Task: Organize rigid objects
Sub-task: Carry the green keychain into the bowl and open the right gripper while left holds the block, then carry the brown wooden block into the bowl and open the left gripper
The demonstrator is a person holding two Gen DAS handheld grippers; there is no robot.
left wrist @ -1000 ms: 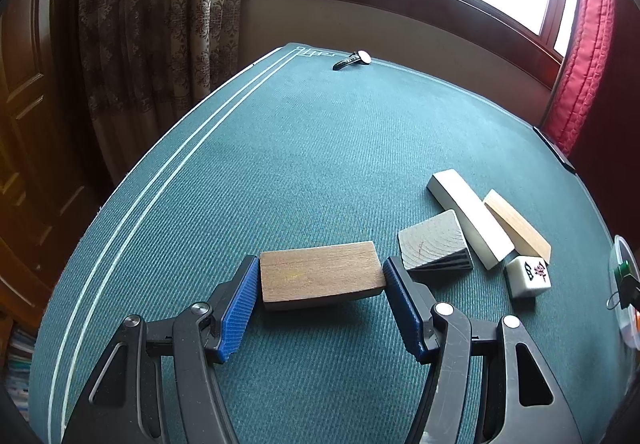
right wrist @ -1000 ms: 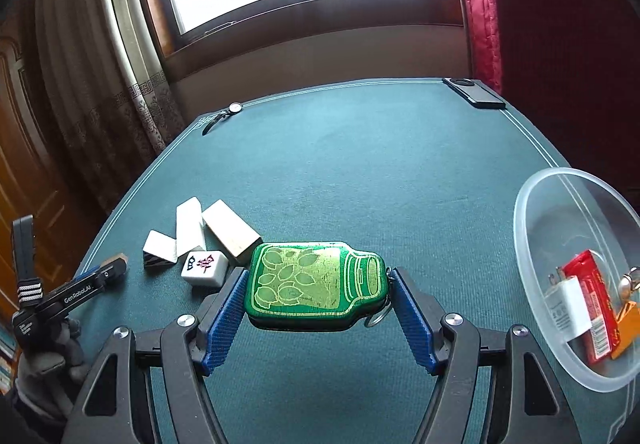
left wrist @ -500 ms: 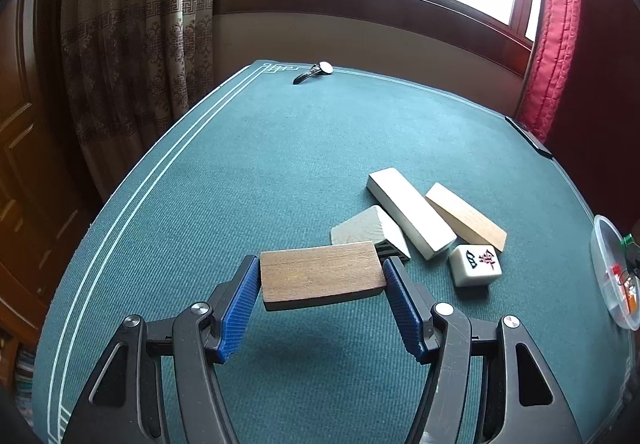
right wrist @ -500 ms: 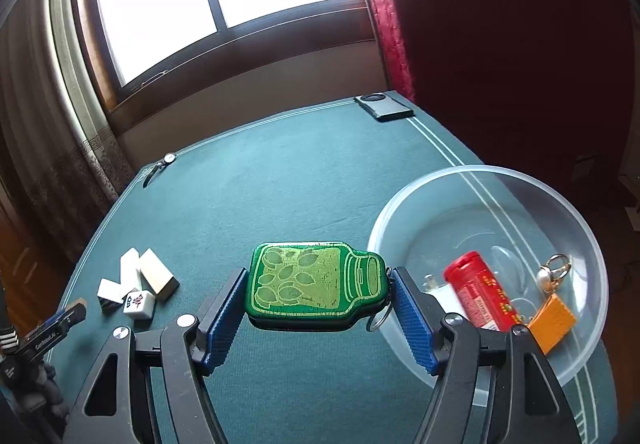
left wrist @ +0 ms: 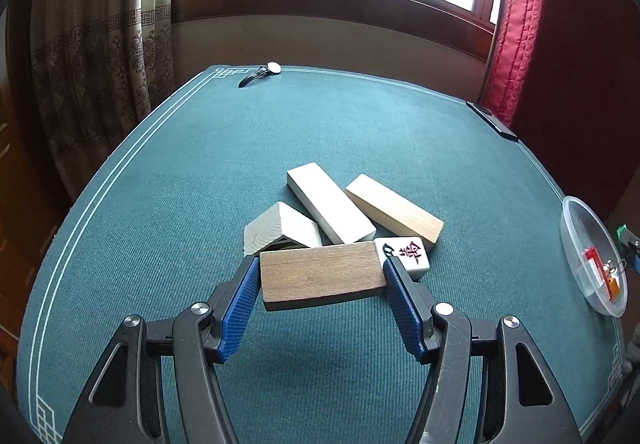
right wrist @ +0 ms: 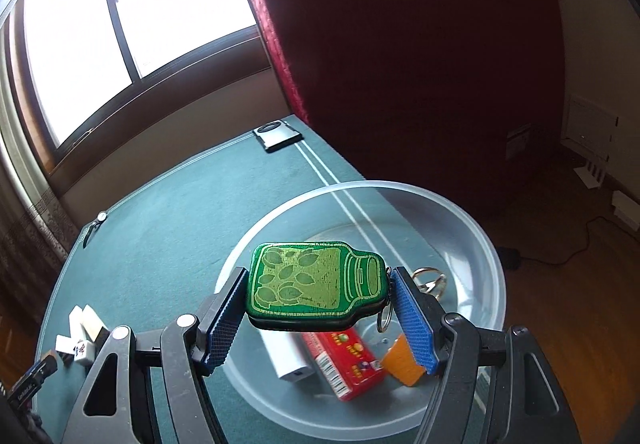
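Right wrist: green tag now over bowl.

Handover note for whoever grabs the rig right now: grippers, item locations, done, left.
Left gripper: shut on the dark wooden block, held just in front of the block cluster.
Right gripper: shut on the green jar-shaped keychain, held over the clear bowl.
On the felt: pale block, tan block, wedge block, mahjong tile.
Done: red box, white item and orange tag lie in the bowl.
Left: release the keychain into the bowl; place the dark block with the cluster.
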